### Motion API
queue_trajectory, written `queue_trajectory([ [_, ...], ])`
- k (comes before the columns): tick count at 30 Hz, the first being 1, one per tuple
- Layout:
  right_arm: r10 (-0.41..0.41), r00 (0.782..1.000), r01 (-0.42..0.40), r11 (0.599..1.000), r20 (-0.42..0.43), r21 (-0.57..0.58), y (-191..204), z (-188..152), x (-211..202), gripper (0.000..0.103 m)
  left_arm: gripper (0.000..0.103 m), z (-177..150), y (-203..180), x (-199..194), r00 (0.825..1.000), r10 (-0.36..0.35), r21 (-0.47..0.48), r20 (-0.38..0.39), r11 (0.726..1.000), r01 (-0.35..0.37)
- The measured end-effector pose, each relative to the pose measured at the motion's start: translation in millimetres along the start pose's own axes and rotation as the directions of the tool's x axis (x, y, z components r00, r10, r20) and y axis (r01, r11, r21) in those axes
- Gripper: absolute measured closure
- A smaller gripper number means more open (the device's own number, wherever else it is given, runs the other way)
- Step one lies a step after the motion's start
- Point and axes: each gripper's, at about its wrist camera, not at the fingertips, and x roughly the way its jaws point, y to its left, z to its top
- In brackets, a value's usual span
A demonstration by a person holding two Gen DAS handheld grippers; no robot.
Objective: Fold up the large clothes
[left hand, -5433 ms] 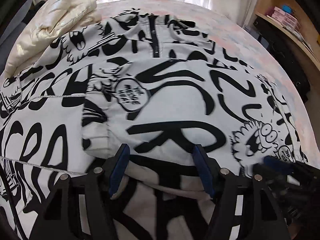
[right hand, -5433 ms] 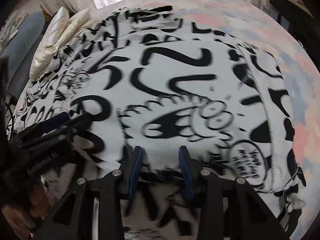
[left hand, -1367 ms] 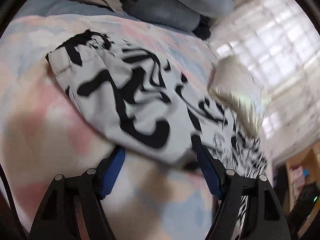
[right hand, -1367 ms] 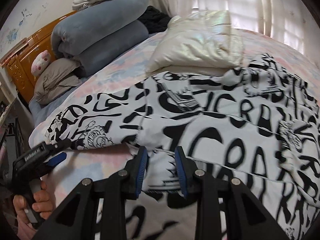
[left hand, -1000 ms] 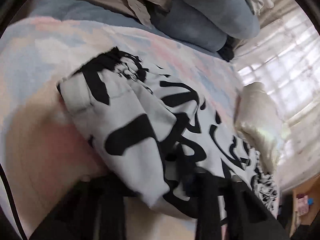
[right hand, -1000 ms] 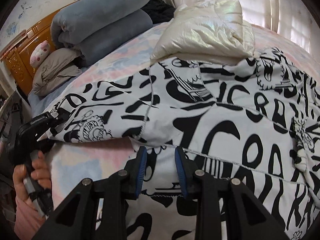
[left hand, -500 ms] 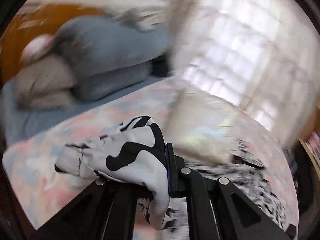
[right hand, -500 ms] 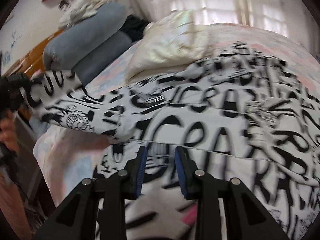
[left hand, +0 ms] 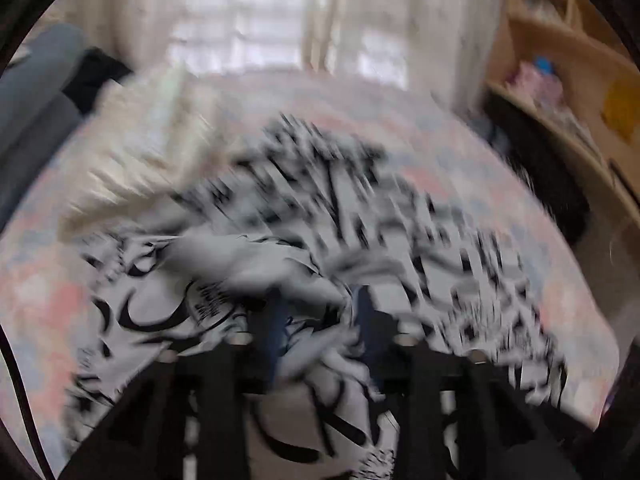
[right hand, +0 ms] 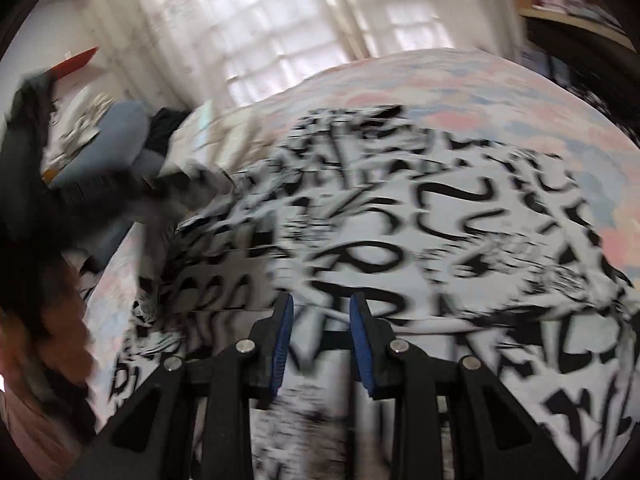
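Soft white hoodie (right hand: 420,216) with bold black graffiti print lies rumpled across the pastel patchwork bed (right hand: 460,80). Left gripper (left hand: 320,320) jaws opening, bunched sleeve cloth loose between them. Right gripper (right hand: 322,332) clamped on a fabric fold. Puffy cream jacket (left hand: 148,140) beside it.

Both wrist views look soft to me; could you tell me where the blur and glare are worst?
Left wrist view: heavy motion smear across the printed garment and the opening left gripper; the window is blown out. Right wrist view: the right gripper stays sharp, while the fabric and bed streak.
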Motion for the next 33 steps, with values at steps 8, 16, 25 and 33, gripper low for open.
queue_trajectory([
  [8,-0.001,0.999,0.005,0.996,-0.041,0.086,-46,-3,3,0.074,0.021,-44,-13,10,0.993,-0.091,-0.029,-0.072,0.996,0.089],
  [16,0.055,0.996,-0.057,0.998,-0.074,-0.020,-12,-1,14,0.051,0.016,-55,42,-39,0.986,-0.165,-0.191,-0.007,0.968,0.160],
  [25,0.005,0.992,-0.047,0.940,-0.124,-0.338,67,7,52,0.048,0.016,-93,143,-27,0.995,0.075,-0.397,-0.072,0.913,-0.097],
  [33,-0.149,0.980,0.036,0.779,-0.129,-0.626,119,-11,116,0.048,0.034,-113,185,0,0.985,0.079,-0.468,-0.156,0.872,-0.144],
])
